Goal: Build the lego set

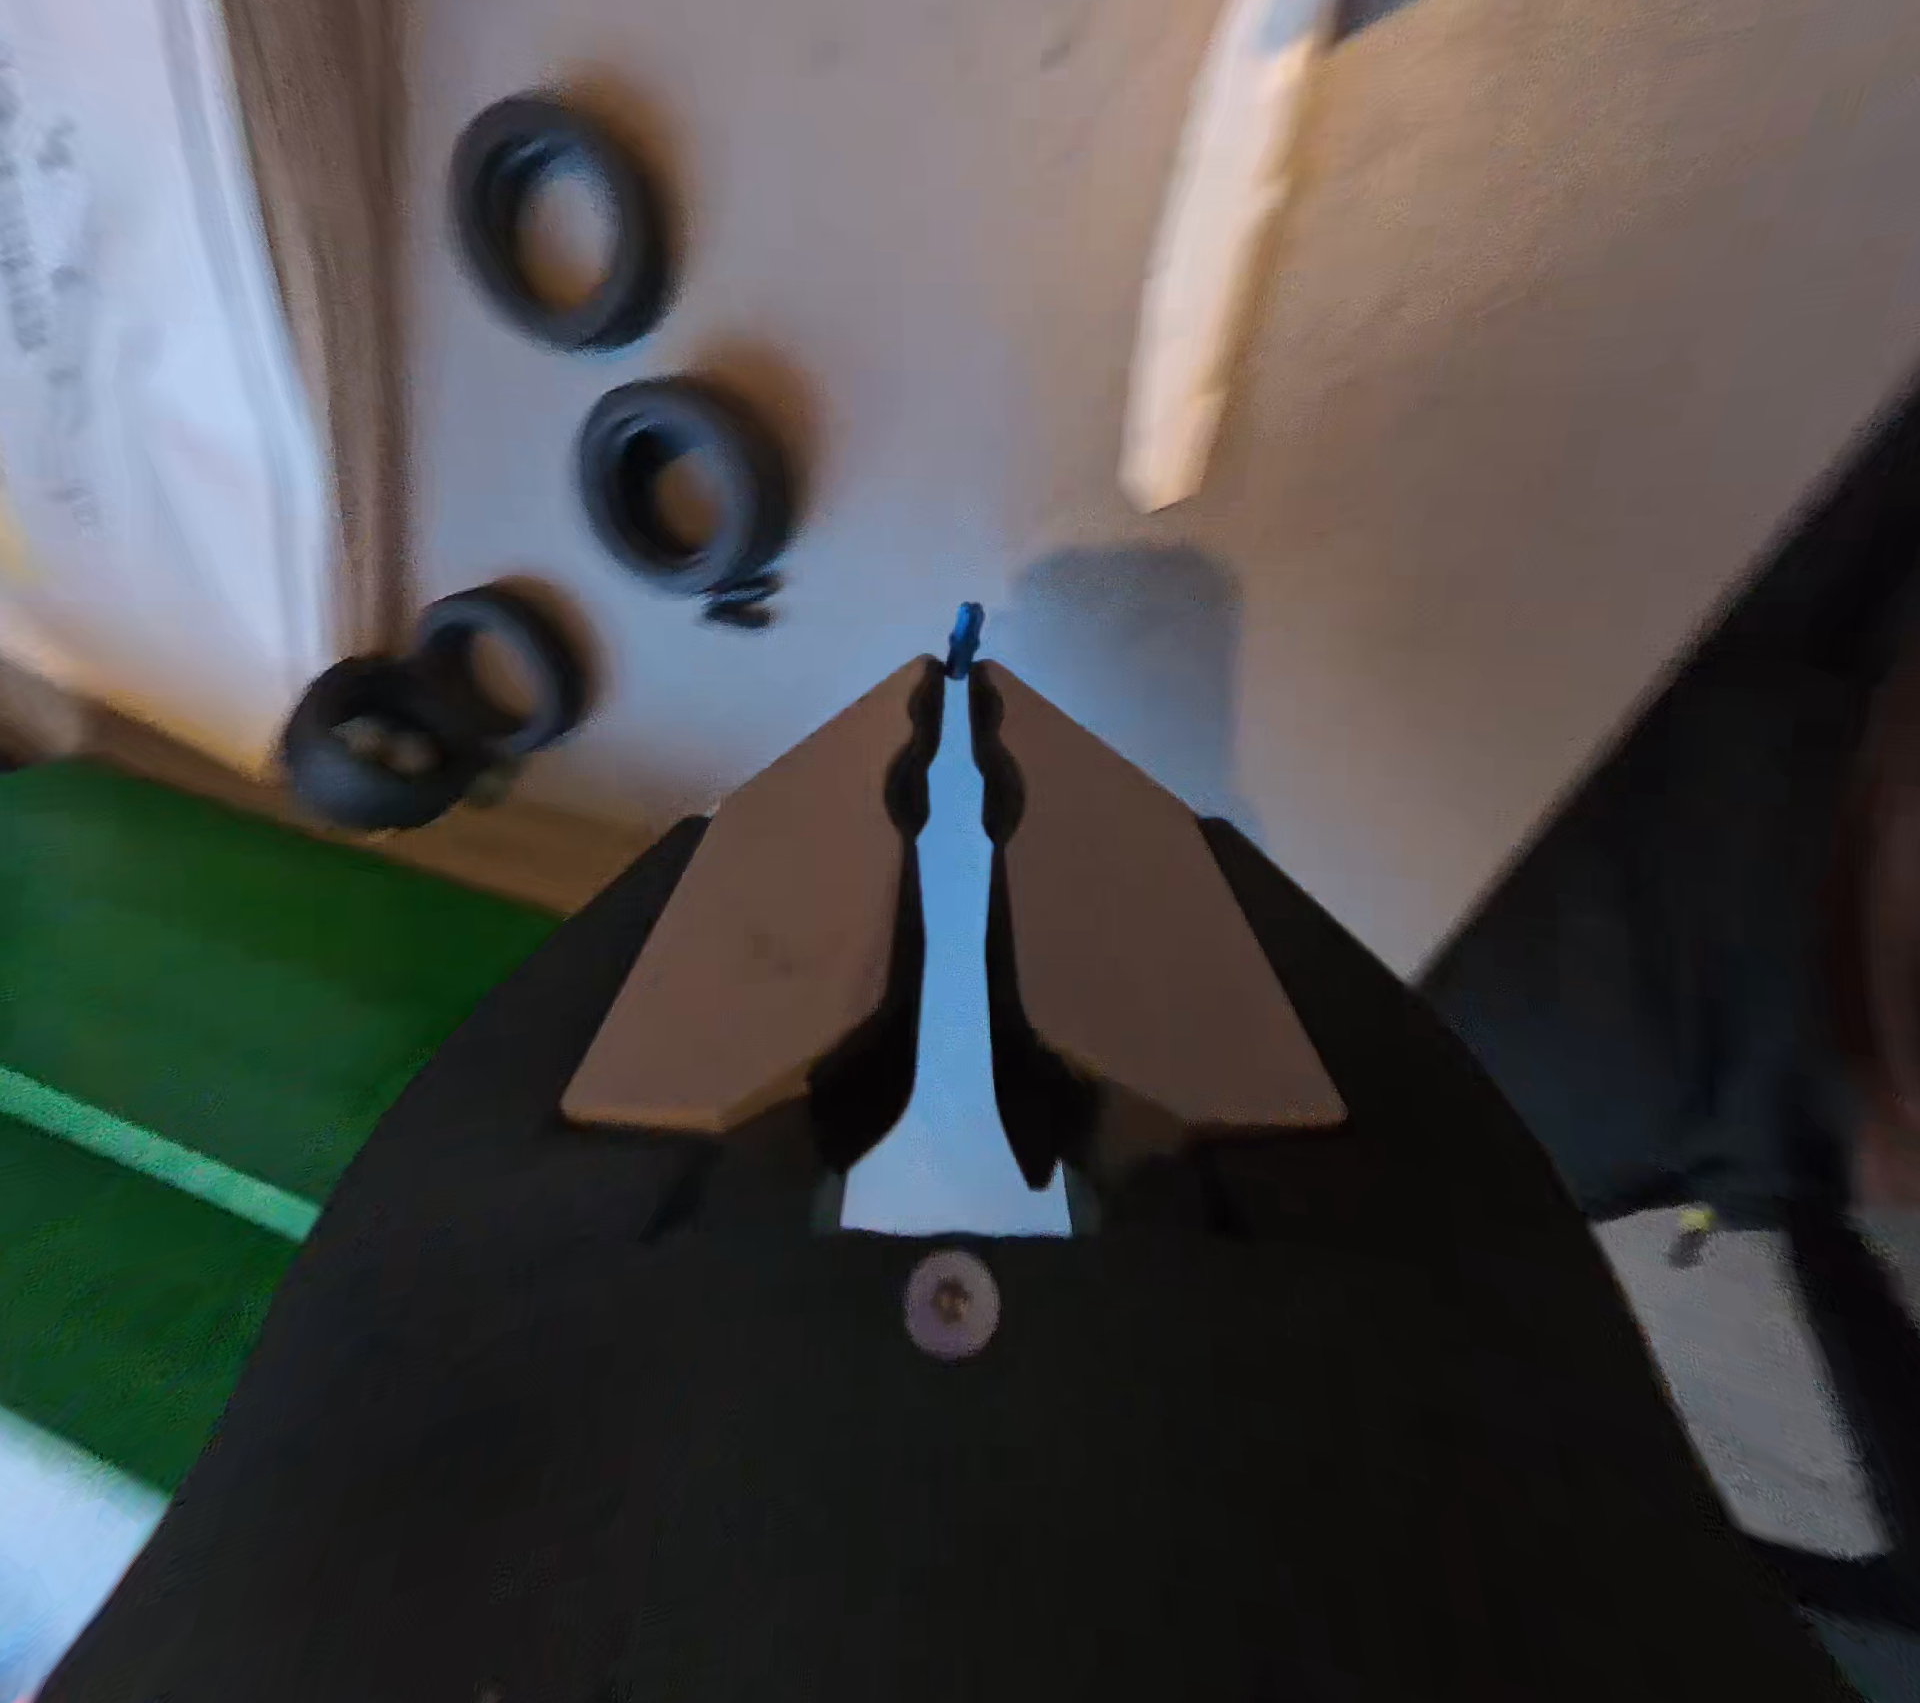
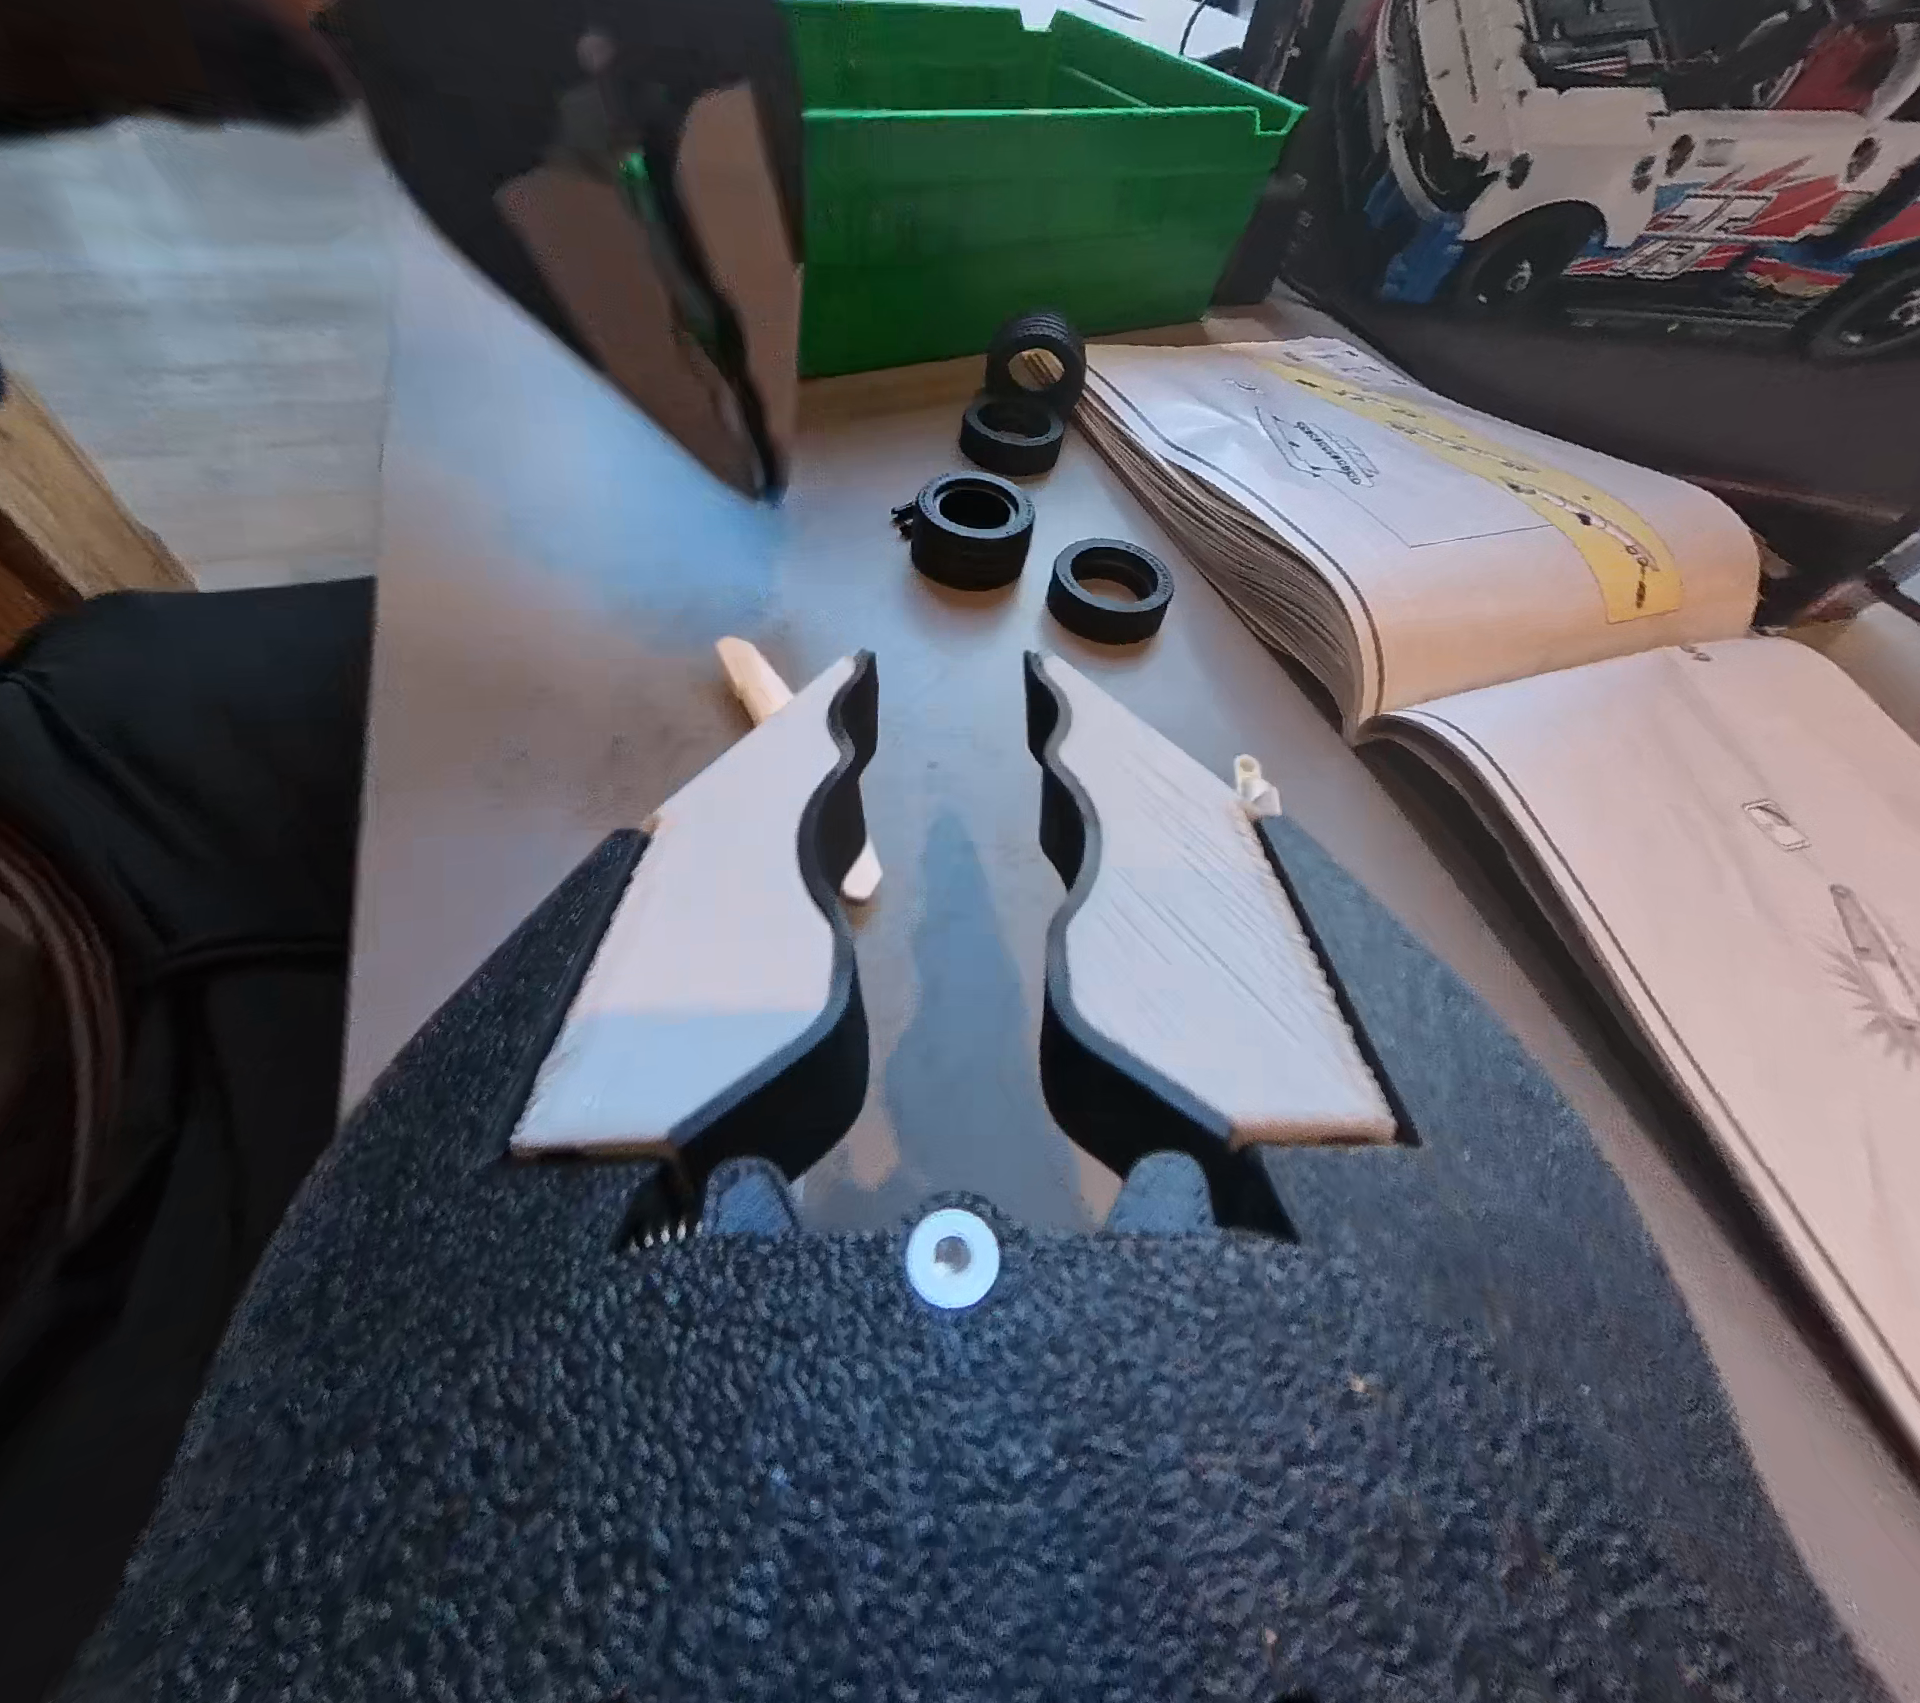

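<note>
My left gripper is shut on a small blue pin that sticks out past its tips above the table; the view is blurred. The left gripper also shows in the right wrist view, tips down close to the table. My right gripper is open and empty, low over the table. A white beam piece lies partly under its left finger, and a small white connector lies beside its right finger. Several black tyres lie ahead of it; they also show in the left wrist view.
A green bin stands at the back, also in the left wrist view. An open instruction booklet lies on the right. The set's box stands behind it. A person's dark sleeve is at left. Across from one pair of fingers to the other is roughly 15 centimeters.
</note>
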Motion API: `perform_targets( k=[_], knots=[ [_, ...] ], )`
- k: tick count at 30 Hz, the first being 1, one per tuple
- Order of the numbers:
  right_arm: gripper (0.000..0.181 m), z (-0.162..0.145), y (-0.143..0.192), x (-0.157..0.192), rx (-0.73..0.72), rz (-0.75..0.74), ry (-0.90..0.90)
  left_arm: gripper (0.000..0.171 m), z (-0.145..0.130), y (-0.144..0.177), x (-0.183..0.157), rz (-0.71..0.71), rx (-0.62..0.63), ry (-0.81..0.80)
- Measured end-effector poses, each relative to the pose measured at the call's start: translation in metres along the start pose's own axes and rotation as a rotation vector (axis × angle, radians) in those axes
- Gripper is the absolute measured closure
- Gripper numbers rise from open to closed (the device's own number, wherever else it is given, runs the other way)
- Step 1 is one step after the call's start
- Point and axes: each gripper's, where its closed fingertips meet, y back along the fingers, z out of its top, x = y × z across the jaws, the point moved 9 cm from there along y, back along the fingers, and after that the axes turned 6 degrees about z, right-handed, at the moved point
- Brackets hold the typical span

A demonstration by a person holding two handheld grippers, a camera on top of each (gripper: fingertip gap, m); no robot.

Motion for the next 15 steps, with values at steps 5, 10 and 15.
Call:
perform_targets(
  k=[5,10,15],
  knots=[
    [0.152,-0.008,0.01,0.009,0.07,0.0,-0.027,0.17,0.014,-0.004,-0.048,-0.266,-0.121,0.191],
    [0.149,-0.022,-0.008,0.022,0.344,-0.013,0.0,0.17,0.019,-0.019,-0.047,-0.47,-0.152,0.372],
    [0.154,-0.026,-0.024,0.013,0.445,-0.053,0.055,0.169,0.02,-0.025,-0.044,-0.6,-0.204,0.476]
  ],
)
